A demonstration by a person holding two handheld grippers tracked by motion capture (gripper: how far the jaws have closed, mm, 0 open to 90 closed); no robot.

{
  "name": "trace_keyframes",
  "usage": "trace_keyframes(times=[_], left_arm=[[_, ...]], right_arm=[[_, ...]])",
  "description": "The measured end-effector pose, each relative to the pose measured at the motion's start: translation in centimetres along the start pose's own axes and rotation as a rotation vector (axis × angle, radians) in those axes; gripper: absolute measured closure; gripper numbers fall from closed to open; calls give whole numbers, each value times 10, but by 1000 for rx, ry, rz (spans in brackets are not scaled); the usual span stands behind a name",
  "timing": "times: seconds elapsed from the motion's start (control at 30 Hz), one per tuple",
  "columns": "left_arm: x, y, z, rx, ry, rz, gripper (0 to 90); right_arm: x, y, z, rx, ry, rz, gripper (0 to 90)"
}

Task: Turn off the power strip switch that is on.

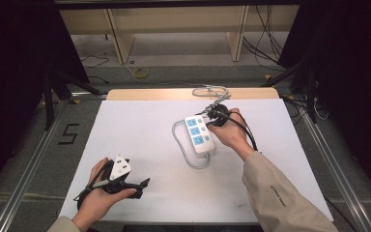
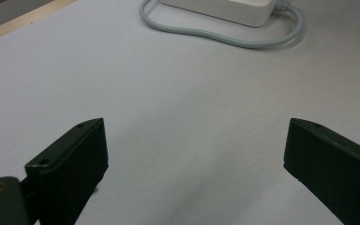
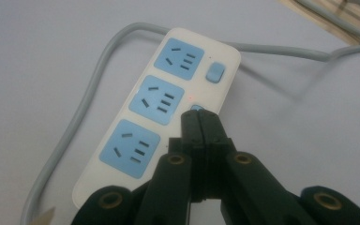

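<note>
The person's right hand (image 1: 229,129) is reaching in from the near right corner of the desk (image 1: 140,121), forearm angled up toward the far middle, wrist bent so that the right gripper (image 3: 199,114) is pointing down at the power strip (image 1: 199,133). Its jaws are pressed tight together with nothing between them, and in the right gripper view their joined tips are sitting right at the middle switch (image 3: 196,108) on the strip's right-hand row, a small red light (image 3: 188,97) glowing just beside it; whether the tips are actually touching the switch I cannot tell. The other switch (image 3: 214,72) is lying further along the same row, beside the end socket.

The power strip is lying flat a little right of the desk's centre, toward the far edge, its three blue sockets facing up and its grey cable (image 1: 186,153) looping round its left side and near end.

The left hand (image 1: 101,191) is resting near the near left corner, holding the left gripper (image 1: 142,186) low over the desk and pointing toward the right. Its jaws are standing wide apart, holding nothing, well apart from the strip.
</note>
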State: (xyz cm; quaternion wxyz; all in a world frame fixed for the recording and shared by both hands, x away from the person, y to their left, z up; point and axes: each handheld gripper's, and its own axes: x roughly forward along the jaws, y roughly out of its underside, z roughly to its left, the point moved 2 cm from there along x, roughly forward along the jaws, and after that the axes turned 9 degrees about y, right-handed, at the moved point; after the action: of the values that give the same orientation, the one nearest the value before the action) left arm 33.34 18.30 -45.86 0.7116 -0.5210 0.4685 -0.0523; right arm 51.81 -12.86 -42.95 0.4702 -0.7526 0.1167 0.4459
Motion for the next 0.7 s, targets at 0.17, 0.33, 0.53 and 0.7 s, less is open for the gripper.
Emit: trace_keyframes(times=[0.17, 0.33, 0.53, 0.7], left_arm=[[0, 0, 0, 0, 1, 1, 62], [0, 0, 0, 0, 1, -1, 62], [0, 0, 0, 1, 2, 0, 63], [0, 0, 0, 2, 4, -2, 64]], right_arm=[[2, -2, 0, 0, -2, 4, 900], [5, -3, 1, 1, 0, 9, 900], [7, -4, 1, 1, 0, 13, 900], [9, -7, 2, -1, 0, 29, 900]])
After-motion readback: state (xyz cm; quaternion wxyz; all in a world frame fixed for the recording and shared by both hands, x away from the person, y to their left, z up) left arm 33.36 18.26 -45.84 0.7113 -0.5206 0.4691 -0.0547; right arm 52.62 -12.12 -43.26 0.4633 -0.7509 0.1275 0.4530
